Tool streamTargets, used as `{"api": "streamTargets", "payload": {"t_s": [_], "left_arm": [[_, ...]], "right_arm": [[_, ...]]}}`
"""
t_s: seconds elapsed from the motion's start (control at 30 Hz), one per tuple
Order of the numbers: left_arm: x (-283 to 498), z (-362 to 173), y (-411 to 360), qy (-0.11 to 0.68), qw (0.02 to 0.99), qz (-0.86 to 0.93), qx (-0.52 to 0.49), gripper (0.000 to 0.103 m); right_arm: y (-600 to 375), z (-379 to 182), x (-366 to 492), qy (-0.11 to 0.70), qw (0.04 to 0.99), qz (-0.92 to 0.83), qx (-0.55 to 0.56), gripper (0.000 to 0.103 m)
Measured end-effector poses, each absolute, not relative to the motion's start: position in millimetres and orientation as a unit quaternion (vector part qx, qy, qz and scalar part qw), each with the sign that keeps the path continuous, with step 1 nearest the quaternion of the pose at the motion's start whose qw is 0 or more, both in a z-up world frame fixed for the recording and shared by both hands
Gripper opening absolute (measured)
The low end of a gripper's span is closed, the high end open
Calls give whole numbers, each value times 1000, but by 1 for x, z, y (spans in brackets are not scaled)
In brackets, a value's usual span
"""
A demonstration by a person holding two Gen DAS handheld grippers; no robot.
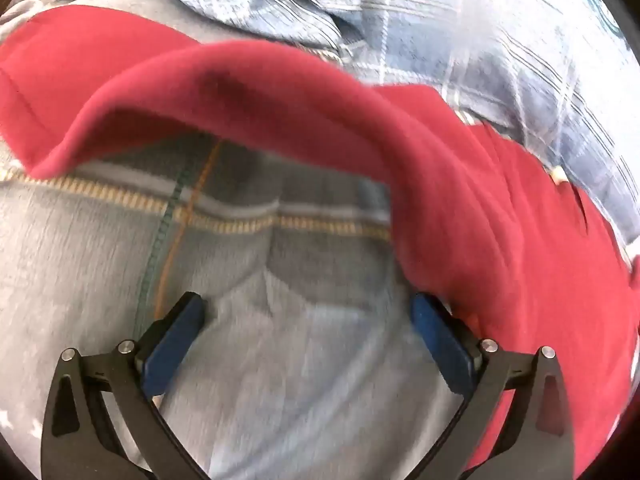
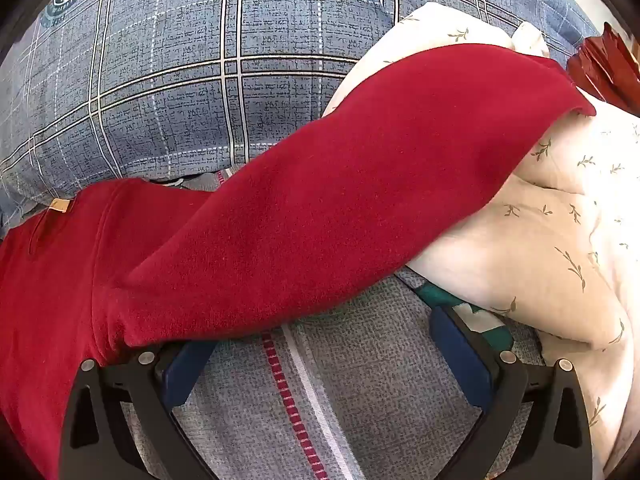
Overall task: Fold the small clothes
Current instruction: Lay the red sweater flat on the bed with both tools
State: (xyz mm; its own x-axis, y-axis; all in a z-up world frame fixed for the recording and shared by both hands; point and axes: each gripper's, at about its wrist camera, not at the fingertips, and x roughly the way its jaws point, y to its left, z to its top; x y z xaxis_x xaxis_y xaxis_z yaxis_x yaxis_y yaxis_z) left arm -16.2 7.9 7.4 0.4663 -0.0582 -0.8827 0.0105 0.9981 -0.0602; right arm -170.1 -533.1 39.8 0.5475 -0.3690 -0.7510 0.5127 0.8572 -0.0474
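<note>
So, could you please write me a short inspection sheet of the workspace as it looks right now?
Surface: grey bedsheet with striped bands, creased.
Job's things: red sweater lies spread out; one sleeve reaches over the pillow; the other sleeve arches over the sheet in the left wrist view.
Clutter: cream leaf-print pillow; blue plaid quilt; a red item at the far edge, unclear what.
Grippers: left gripper open, empty, over the sheet; right gripper open, empty, one finger partly under the sweater's edge.
Cables: nothing seen.
Surroundings: nothing seen beyond the bedding.
</note>
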Motion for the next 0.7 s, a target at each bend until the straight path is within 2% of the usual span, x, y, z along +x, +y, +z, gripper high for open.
{"api": "streamTargets", "payload": {"t_s": [0.4,0.57,0.7], "left_arm": [[-87,74,-27,433,898,-72,13,103],[-105,90,-46,409,906,-99,29,103],[-112,98,-67,403,906,-120,51,103]], "right_arm": [[-506,52,-197,425,864,-243,119,103],[-461,84,-226,401,883,-228,87,103],[-435,111,-235,400,891,-182,114,103]]}}
